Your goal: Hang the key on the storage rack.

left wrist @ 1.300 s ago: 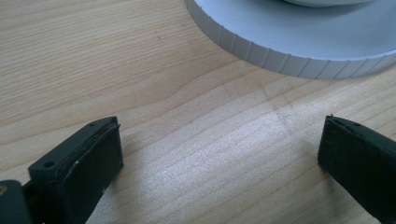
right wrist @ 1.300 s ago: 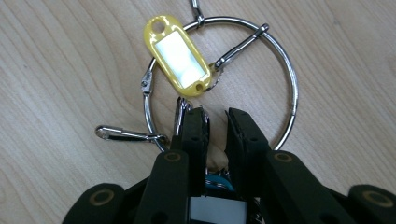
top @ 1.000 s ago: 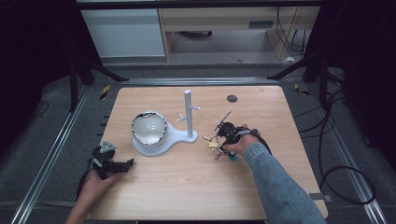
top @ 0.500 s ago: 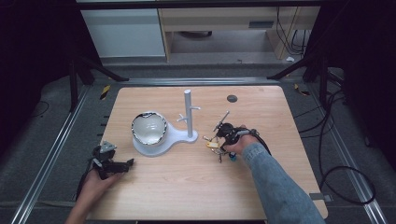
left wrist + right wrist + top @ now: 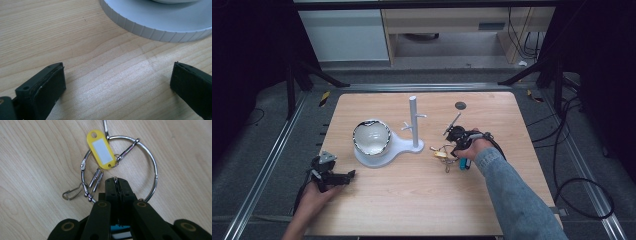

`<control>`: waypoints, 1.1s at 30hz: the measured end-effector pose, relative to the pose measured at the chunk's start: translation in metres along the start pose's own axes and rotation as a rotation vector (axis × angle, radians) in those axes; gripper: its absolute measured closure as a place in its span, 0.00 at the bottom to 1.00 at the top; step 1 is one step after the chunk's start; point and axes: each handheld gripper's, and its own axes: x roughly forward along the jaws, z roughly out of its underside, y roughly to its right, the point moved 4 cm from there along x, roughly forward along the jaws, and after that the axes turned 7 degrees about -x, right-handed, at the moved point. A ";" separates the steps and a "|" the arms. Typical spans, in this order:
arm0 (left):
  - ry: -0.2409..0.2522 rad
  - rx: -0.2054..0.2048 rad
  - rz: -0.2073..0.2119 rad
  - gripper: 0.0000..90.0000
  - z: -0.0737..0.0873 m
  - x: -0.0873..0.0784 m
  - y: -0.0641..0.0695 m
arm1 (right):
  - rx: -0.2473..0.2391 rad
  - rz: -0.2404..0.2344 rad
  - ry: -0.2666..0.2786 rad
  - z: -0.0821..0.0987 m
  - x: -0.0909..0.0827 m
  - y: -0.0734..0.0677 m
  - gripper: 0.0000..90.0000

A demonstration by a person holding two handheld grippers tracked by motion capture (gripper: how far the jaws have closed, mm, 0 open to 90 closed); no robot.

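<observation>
A large metal key ring (image 5: 153,167) with a yellow tag (image 5: 101,150) and several small clips lies on the wooden table. My right gripper (image 5: 117,181) is over its near side, jaws shut together, and a thin metal piece of the ring shows between the tips. In the high view the right gripper (image 5: 455,136) sits right of the white stand, with the key ring (image 5: 442,153) just beside it. My left gripper (image 5: 343,176) rests at the table's front left, open and holding nothing. In its own view, the left gripper (image 5: 117,73) faces the stand's ribbed base (image 5: 150,27).
A white stand (image 5: 413,122) with an upright post and short pegs rises mid-table. A bowl (image 5: 371,137) sits on its round base. A small dark disc (image 5: 460,105) lies near the far edge. Bare wood stretches along the front of the table (image 5: 412,200).
</observation>
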 end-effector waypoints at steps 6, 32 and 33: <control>0.000 0.000 0.000 0.00 0.000 0.000 0.000 | -0.006 0.014 0.015 -0.004 -0.016 0.005 0.98; 0.000 0.000 0.000 0.00 0.000 0.000 0.000 | 0.000 0.059 0.097 -0.024 -0.081 0.017 0.98; 0.000 0.000 0.000 0.00 0.000 0.000 0.000 | -0.001 0.056 0.107 -0.024 -0.083 0.018 0.98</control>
